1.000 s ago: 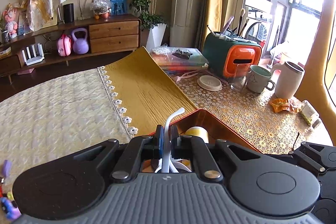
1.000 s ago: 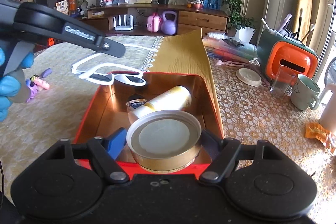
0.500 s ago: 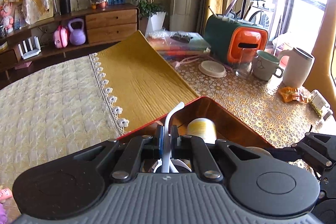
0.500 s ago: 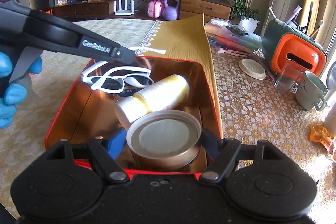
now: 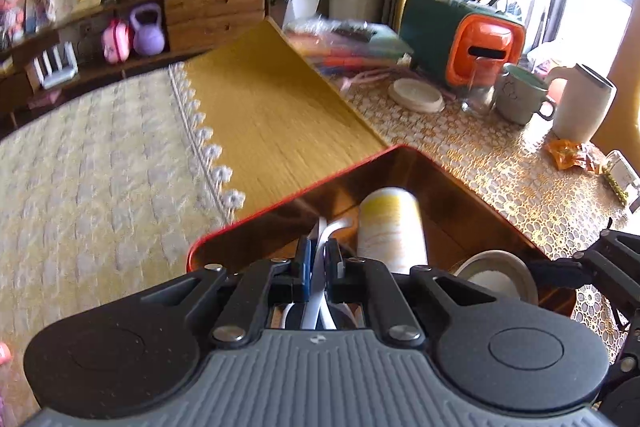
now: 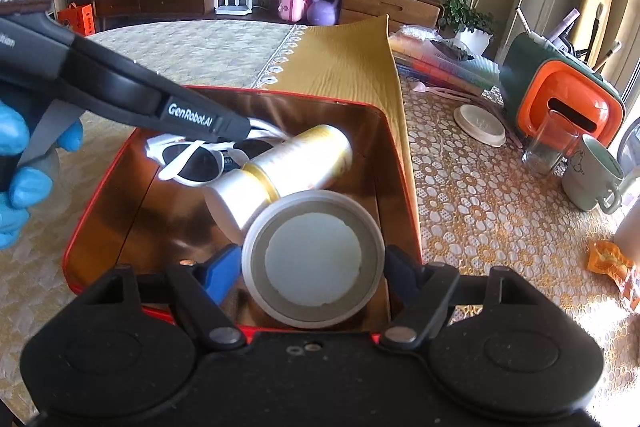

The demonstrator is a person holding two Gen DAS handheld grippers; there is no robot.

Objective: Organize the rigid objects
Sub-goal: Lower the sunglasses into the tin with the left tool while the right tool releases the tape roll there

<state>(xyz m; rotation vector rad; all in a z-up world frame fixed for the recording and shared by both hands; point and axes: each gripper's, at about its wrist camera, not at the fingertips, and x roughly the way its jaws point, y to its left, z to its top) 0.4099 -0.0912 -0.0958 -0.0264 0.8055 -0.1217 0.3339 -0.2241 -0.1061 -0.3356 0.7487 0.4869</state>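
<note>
Left wrist view: left gripper (image 5: 319,269) pinching shut on a white temple arm of the sunglasses (image 5: 320,251), the arm passing straight up between the blue and black pads. Hanging over the near-left corner of the red tin box (image 5: 280,201), with the rest of the sunglasses mostly hidden under the gripper body. Lying just right of the gripper, a yellow-and-white bottle (image 5: 390,231) inside the box, base pointing away. Showing at lower right, the round tin (image 5: 498,277), held by the right gripper's black fingers (image 5: 560,273). Beyond the box, a green mug (image 5: 520,99) and a white pitcher (image 5: 582,105) standing on the lace-covered counter (image 5: 460,147).

Right wrist view: right gripper (image 6: 312,267) clamping the round tin (image 6: 312,259) by its sides, jaws spread wide around it, lid facing the camera. Sitting low inside the box (image 6: 394,155), at its near end. Touching or nearly touching the tin from behind, the bottle (image 6: 288,167) lying on a slant. Farther back, the white sunglasses (image 6: 196,159) resting at the far-left of the box, under the left gripper (image 6: 244,127), whose tip is reaching in from the left. Gripping that tool, a blue-gloved hand (image 6: 24,187).
</note>
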